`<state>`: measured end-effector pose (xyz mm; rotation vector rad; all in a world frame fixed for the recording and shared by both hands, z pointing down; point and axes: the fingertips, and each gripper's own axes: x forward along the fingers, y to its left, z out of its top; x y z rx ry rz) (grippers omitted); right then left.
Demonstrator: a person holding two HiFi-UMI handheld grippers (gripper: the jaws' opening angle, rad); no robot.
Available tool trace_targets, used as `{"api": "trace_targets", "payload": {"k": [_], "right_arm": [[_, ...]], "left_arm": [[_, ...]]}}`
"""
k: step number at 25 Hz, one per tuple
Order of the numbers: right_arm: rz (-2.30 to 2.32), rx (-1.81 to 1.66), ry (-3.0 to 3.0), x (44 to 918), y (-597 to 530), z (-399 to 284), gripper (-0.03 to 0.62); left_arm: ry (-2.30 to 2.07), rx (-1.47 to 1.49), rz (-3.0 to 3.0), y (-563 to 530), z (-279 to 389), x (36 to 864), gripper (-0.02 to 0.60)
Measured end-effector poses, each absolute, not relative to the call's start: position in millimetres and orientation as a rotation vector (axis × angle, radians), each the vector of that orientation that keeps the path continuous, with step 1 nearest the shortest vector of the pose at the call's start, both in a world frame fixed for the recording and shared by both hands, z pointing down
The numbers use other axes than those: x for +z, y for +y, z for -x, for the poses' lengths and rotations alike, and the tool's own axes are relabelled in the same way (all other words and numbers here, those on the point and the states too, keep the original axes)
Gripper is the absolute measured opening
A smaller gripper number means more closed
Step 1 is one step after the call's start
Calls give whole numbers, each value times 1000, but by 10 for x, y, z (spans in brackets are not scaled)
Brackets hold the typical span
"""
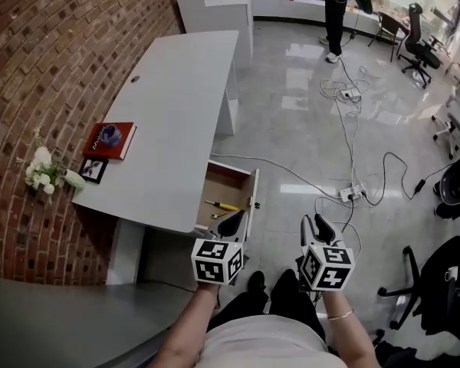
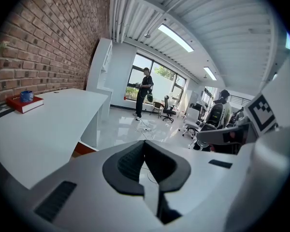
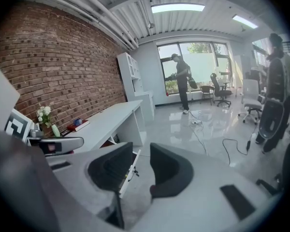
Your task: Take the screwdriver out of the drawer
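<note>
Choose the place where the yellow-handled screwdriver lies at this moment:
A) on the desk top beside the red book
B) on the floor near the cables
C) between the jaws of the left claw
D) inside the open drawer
D: in the head view the screwdriver lies on the bottom of the open drawer, and neither the left claw nor the right claw holds anything.
</note>
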<state>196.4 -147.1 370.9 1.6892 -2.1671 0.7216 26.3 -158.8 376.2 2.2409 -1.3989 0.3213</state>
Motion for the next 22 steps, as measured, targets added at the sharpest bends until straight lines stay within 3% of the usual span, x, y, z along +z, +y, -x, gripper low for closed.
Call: {"api": "trace_targets", "payload": {"k": [22], "right_arm": [[-1030, 665, -2373, 4017, -2680, -1379, 100]], "left_arm": [[-1822, 211, -1800, -2071, 85, 3972, -6]]}}
